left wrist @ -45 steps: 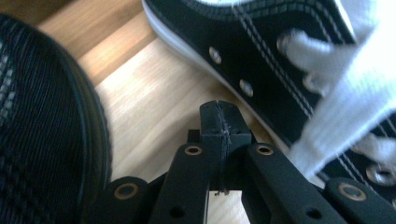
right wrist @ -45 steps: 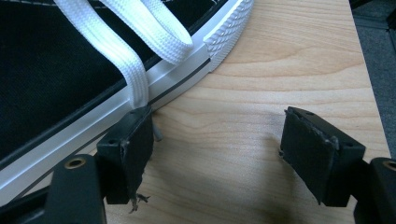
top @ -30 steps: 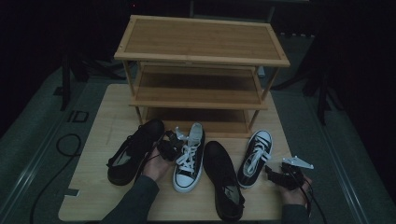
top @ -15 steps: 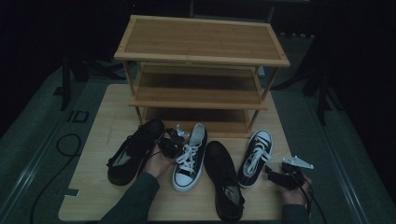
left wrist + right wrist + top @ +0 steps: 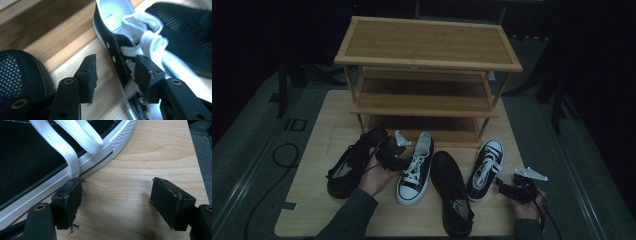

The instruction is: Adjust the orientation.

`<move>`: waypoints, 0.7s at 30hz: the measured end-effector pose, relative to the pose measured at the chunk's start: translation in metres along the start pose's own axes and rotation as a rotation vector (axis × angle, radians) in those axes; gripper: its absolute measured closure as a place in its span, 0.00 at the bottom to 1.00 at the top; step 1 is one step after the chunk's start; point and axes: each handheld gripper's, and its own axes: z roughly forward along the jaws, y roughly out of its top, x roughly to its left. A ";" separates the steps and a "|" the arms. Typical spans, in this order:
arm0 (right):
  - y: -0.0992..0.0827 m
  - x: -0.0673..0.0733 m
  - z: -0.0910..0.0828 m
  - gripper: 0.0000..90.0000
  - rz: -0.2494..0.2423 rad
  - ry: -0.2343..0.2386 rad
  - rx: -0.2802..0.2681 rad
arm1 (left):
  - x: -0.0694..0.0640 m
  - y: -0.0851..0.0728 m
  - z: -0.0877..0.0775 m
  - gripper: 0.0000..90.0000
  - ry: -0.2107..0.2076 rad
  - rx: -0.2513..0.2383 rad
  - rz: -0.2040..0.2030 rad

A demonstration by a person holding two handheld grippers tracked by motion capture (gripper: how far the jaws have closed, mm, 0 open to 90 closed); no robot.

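High view: pale wooden table [image 5: 327, 125] bearing a shelf rack [image 5: 427, 75], dark surroundings.

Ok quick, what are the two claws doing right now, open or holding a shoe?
Left claw: open, holding nothing, beside the laced sneaker.
Right claw: open, holding nothing, over the wooden board.

Rack [image 5: 427, 50] at back of table [image 5: 332, 120], four shoes in a row before it, left gripper [image 5: 393, 154] between left two, right gripper [image 5: 512, 187] right of rightmost shoe [image 5: 484, 167]
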 end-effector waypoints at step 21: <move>0.000 0.000 0.000 0.28 -0.001 0.000 0.000 | -0.032 0.018 -0.017 0.46 -0.135 -0.057 0.023</move>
